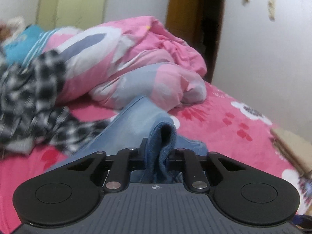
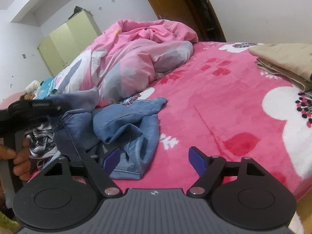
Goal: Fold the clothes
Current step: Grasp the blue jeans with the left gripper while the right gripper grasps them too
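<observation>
A pair of light blue jeans lies crumpled on the pink bed. My left gripper is shut on a bunched ridge of the jeans, which rise from its jaws. In the right wrist view that left gripper is blurred at the far left, held by a hand, with denim lifted at its tip. My right gripper is open just above the sheet. The jeans' hem lies beside its left blue pad, and the right pad is clear of the cloth.
A black-and-white plaid shirt lies left of the jeans. A rumpled pink duvet fills the far side of the bed. Folded beige clothes sit at the right. The flowered pink sheet spreads between them. A wooden door stands behind.
</observation>
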A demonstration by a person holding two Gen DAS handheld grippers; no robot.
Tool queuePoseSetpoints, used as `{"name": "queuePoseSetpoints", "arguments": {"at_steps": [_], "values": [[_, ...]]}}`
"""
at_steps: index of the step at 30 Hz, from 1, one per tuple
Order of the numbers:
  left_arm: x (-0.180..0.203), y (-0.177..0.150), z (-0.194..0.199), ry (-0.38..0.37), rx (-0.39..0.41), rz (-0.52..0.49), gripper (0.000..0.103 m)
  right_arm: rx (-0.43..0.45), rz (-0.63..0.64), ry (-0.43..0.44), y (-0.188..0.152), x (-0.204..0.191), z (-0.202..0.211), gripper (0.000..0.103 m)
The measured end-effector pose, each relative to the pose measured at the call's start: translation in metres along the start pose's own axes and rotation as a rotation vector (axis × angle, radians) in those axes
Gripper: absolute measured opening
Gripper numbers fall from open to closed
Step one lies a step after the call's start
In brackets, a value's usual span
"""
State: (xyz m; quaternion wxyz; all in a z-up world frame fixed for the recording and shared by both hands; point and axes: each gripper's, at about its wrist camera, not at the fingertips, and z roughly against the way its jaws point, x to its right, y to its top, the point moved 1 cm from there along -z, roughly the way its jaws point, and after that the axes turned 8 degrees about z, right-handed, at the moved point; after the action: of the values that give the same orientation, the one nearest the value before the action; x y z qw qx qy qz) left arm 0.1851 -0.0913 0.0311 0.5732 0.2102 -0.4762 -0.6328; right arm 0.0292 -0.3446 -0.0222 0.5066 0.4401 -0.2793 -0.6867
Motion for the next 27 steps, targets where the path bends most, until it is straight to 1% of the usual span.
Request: {"name": "queuePoseSetpoints", "arguments": {"at_steps": [2, 4, 9, 11, 13, 15, 16, 17, 18, 20, 22, 24, 25, 27], "values": [[-0.019, -0.004, 0.012, 0.006, -0.006, 0.053, 0.010, 0.021, 0.030, 0.013, 0.003, -0.009, 0.006, 0.076], [-0.037, -0.014, 0.023, 0.020, -0.027, 0.101, 0.010, 0.054, 0.077, 0.023, 0.007, -0.021, 0.012, 0.076], [-0.071, -0.052, 0.035, 0.051, -0.105, 0.211, 0.010, 0.095, 0.182, 0.061, 0.012, -0.050, 0.010, 0.076], [-0.081, -0.066, 0.037, 0.061, -0.133, 0.249, 0.010, 0.101, 0.209, 0.093, 0.017, -0.062, 0.003, 0.076], [-0.086, -0.077, 0.038, 0.062, -0.144, 0.270, 0.010, 0.114, 0.249, 0.132, 0.026, -0.078, -0.006, 0.076], [-0.088, -0.083, 0.039, 0.061, -0.144, 0.273, 0.010, 0.153, 0.329, 0.134, 0.038, -0.095, -0.017, 0.076], [-0.089, -0.085, 0.040, 0.059, -0.145, 0.277, 0.010, 0.175, 0.351, 0.119, 0.044, -0.101, -0.024, 0.076], [-0.090, -0.087, 0.040, 0.056, -0.148, 0.280, 0.010, 0.183, 0.346, 0.111, 0.051, -0.105, -0.032, 0.076], [-0.092, -0.089, 0.039, 0.052, -0.151, 0.282, 0.010, 0.170, 0.318, 0.121, 0.058, -0.105, -0.041, 0.077], [-0.095, -0.092, 0.038, 0.046, -0.158, 0.286, 0.010, 0.111, 0.209, 0.146, 0.068, -0.096, -0.070, 0.081], [-0.098, -0.095, 0.037, 0.040, -0.163, 0.293, 0.010, 0.048, 0.095, 0.171, 0.078, -0.087, -0.099, 0.096], [-0.101, -0.098, 0.036, 0.034, -0.168, 0.302, 0.011, -0.008, -0.014, 0.187, 0.086, -0.076, -0.130, 0.102], [-0.102, -0.099, 0.036, 0.032, -0.171, 0.303, 0.011, -0.045, -0.056, 0.196, 0.086, -0.070, -0.145, 0.102], [-0.104, -0.102, 0.036, 0.032, -0.176, 0.301, 0.012, -0.149, -0.154, 0.241, 0.080, -0.060, -0.170, 0.100]]}}
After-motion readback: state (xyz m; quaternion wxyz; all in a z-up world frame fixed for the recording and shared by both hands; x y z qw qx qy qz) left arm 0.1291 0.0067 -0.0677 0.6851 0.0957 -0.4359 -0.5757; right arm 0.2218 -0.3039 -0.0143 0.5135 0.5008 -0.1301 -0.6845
